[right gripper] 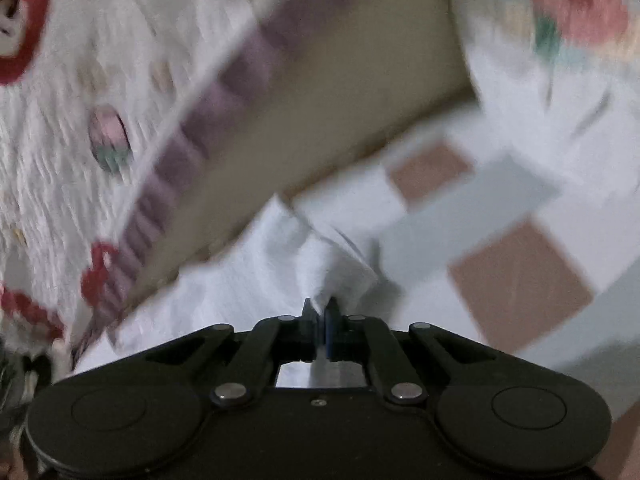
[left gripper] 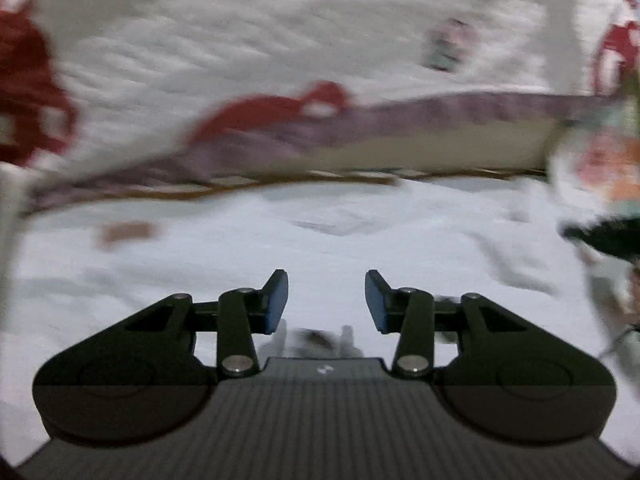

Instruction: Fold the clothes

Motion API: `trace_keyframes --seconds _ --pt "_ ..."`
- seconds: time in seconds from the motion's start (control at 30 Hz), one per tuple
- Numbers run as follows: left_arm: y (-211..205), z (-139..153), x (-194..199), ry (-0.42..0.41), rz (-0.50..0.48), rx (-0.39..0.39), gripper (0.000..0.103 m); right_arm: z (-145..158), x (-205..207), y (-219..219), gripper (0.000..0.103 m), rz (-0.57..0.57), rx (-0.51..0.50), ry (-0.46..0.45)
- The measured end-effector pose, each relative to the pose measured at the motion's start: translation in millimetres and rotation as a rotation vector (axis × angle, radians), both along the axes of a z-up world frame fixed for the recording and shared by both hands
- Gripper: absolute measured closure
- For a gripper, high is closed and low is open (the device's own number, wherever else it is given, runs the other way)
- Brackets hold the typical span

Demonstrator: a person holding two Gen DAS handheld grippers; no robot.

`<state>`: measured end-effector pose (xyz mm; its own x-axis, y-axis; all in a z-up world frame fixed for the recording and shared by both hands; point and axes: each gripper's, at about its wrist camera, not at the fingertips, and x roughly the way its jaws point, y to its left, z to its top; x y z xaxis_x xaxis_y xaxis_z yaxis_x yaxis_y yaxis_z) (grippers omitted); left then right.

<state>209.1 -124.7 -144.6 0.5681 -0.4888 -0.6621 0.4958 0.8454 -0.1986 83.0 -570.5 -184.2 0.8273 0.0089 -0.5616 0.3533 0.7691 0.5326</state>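
Observation:
A white garment lies spread below my left gripper, which hovers just above it, open, with nothing between its blue pads. In the right wrist view my right gripper is shut on a pinched fold of the same white garment; the cloth bunches up from between the fingers and stretches away to the left. Both views are blurred by motion.
A white quilted cover with red and small coloured prints and a purple checked border hangs behind. A floor of white and brown tiles shows in the right wrist view. A dark object sits at the right edge.

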Motion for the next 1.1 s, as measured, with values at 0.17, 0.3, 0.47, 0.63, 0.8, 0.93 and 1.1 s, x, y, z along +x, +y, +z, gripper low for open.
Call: trace_keyframes --seconds 0.17,0.3,0.47,0.63,0.8,0.93,1.1 --pt "-52.9 -12.0 -34.0 0.057 -0.127 -0.009 0.061 62.9 -29.8 45.6 0.098 0.022 -0.495 0.047" --pt "-60.4 -23.7 -50.3 0.113 -0.114 0.012 0.061 77.2 -47.2 93.6 0.098 0.131 -0.662 0.029" --pt "-45.2 -31.4 -62.0 0.153 -0.064 0.001 0.061 54.0 -55.2 150.2 0.097 0.509 -0.355 -0.043" --pt "-27.5 -33.4 -71.0 0.166 -0.047 0.018 0.061 6.6 -65.4 200.1 0.093 0.824 -0.498 0.200" --pt "-25.4 -29.2 -81.2 0.136 -0.111 -0.042 0.056 19.9 -71.4 153.2 0.072 0.654 -0.339 0.155" --pt "-41.6 -27.5 -80.7 0.131 -0.163 -0.101 0.056 24.4 -68.1 137.1 0.049 0.561 -0.296 0.142" --pt "-79.6 -19.4 -89.9 0.021 -0.311 -0.099 0.054 6.7 -50.9 146.3 0.049 0.511 -0.358 0.201"
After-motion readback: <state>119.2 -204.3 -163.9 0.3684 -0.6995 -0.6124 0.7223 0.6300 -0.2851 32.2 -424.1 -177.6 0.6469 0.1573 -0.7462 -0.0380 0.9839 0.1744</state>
